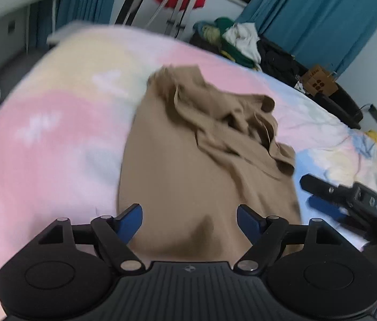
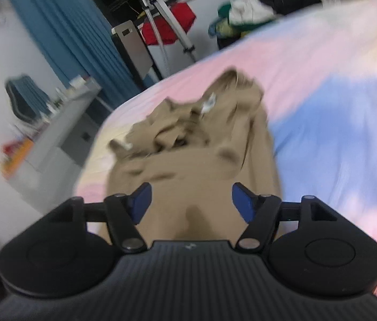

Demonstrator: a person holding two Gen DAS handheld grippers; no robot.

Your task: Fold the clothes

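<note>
A tan garment (image 1: 188, 165) lies on the pastel bed cover (image 1: 41, 147), flat at the near end and bunched in folds at the far end. My left gripper (image 1: 189, 223) is open just above its near edge, blue pads apart. My right gripper (image 2: 191, 203) is open over the same garment (image 2: 196, 165), holding nothing. The right gripper also shows in the left wrist view (image 1: 319, 195) at the garment's right side. Both views are motion-blurred.
A pile of clothes (image 1: 231, 40) lies past the bed's far edge, before blue curtains (image 1: 322, 13). A metal stand with a red item (image 2: 169, 24) stands behind the bed. A grey desk with clutter (image 2: 54, 128) is at the left.
</note>
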